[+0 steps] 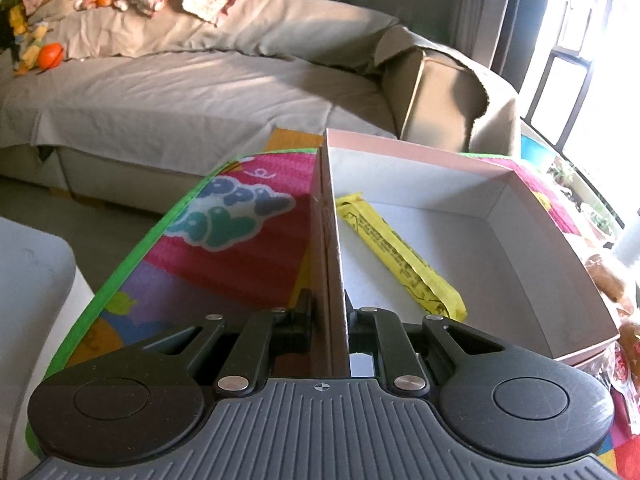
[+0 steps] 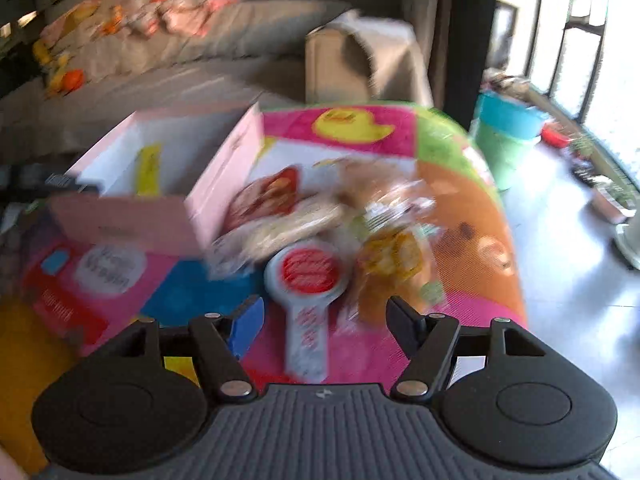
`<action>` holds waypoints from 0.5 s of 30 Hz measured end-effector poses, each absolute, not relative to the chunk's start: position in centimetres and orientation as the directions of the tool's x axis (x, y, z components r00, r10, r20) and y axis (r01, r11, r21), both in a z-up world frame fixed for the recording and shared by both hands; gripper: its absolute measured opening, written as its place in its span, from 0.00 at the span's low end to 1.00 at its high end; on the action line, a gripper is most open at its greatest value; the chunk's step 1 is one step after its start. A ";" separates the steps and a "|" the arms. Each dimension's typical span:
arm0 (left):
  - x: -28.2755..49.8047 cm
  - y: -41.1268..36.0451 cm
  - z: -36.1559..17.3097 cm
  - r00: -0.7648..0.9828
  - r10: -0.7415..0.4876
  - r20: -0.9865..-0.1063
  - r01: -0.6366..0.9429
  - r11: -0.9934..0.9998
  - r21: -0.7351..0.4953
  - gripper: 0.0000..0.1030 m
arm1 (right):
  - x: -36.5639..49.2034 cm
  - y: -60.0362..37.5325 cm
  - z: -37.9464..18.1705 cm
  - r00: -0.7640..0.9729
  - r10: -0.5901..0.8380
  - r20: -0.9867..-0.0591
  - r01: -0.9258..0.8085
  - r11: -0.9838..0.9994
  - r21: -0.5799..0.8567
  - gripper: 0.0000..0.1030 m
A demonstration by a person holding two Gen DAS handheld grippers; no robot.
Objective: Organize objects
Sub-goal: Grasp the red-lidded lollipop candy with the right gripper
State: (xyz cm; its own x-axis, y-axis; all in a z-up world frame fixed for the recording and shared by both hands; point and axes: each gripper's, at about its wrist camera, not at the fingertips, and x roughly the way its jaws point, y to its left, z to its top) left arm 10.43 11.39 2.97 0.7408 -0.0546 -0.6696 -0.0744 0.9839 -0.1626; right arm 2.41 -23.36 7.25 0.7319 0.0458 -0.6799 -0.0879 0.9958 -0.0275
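Observation:
My left gripper (image 1: 329, 312) is shut on the left wall of a pink cardboard box (image 1: 440, 152), one finger outside and one inside. A yellow wrapped bar (image 1: 396, 258) lies inside the box on its white floor. In the blurred right wrist view the same box (image 2: 132, 220) sits at the left with the yellow bar (image 2: 149, 168) in it. My right gripper (image 2: 320, 316) is open above a grey-white handled tool with a red round face (image 2: 306, 276). Clear bags of bread and snacks (image 2: 352, 208) lie just beyond the tool.
Everything rests on a colourful play mat (image 1: 224, 248) on a table. A grey sofa (image 1: 180, 92) with clothes and an orange ball (image 1: 51, 55) stands behind. A pink booklet (image 2: 88, 280) lies left of the tool. A teal bin (image 2: 508, 120) and bright windows are at the right.

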 end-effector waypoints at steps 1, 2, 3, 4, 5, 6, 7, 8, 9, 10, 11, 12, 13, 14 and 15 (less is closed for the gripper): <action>10.4 11.5 3.0 0.742 -0.055 -0.668 -0.077 0.983 -0.165 0.13 | 3.1 -23.9 7.3 0.746 0.019 -0.666 -0.046 0.999 -0.023 0.74; 10.4 11.4 3.0 0.743 -0.054 -0.667 -0.078 0.983 -0.166 0.13 | 3.7 -24.3 7.0 0.753 -0.001 -0.658 -0.011 1.000 -0.015 0.80; 10.4 11.4 2.9 0.744 -0.052 -0.666 -0.077 0.983 -0.164 0.13 | 4.0 -24.8 6.8 0.755 -0.012 -0.655 0.014 1.000 -0.001 0.83; 10.3 11.4 3.0 0.746 -0.051 -0.664 -0.075 0.984 -0.160 0.13 | 4.4 -25.1 6.5 0.753 -0.013 -0.658 0.034 0.999 0.019 0.83; 10.3 11.3 3.0 0.746 -0.050 -0.664 -0.074 0.985 -0.157 0.13 | 4.7 -25.5 6.2 0.748 -0.008 -0.664 0.049 0.998 0.043 0.83; 10.3 11.4 3.0 0.746 -0.050 -0.664 -0.074 0.985 -0.157 0.13 | 5.0 -25.6 5.7 0.743 -0.002 -0.669 0.062 0.996 0.066 0.83; 10.3 11.4 3.0 0.746 -0.050 -0.664 -0.075 0.985 -0.157 0.13 | 5.1 -25.7 5.2 0.740 0.000 -0.673 0.075 0.994 0.083 0.83; 10.3 11.4 3.0 0.746 -0.049 -0.664 -0.074 0.985 -0.156 0.13 | 5.3 -25.9 4.6 0.736 -0.005 -0.677 0.095 0.991 0.097 0.84; 10.3 11.4 3.0 0.746 -0.049 -0.664 -0.074 0.985 -0.156 0.13 | 5.4 -26.0 4.1 0.735 -0.015 -0.678 0.115 0.988 0.102 0.85; 10.3 11.4 3.0 0.745 -0.049 -0.665 -0.073 0.985 -0.154 0.13 | 5.4 -26.1 3.6 0.733 -0.028 -0.680 0.135 0.985 0.105 0.86; 10.3 11.4 3.0 0.745 -0.049 -0.665 -0.073 0.985 -0.155 0.13 | 5.4 -26.1 3.2 0.730 -0.042 -0.682 0.154 0.983 0.104 0.86; 10.3 11.4 3.0 0.745 -0.049 -0.665 -0.074 0.985 -0.155 0.13 | 5.4 -26.1 2.8 0.728 -0.047 -0.684 0.161 0.981 0.104 0.86; 10.3 11.4 3.0 0.745 -0.049 -0.665 -0.074 0.985 -0.155 0.13 | 5.3 -26.0 2.4 0.725 -0.048 -0.687 0.164 0.981 0.105 0.86; 10.3 11.4 3.0 0.746 -0.049 -0.665 -0.075 0.985 -0.156 0.13 | 5.4 -26.0 2.1 0.723 -0.033 -0.690 0.154 0.982 0.114 0.86; 10.3 11.4 3.0 0.746 -0.048 -0.664 -0.075 0.985 -0.156 0.13 | 5.3 -25.8 2.0 0.725 -0.014 -0.689 0.137 0.983 0.124 0.88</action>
State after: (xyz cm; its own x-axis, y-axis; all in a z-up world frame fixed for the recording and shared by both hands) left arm 10.29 11.38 3.01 0.7458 -0.0485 -0.6644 -0.0746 0.9850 -0.1557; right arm 5.25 -25.78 1.98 0.7248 -0.0140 -0.6888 0.1372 0.9827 0.1244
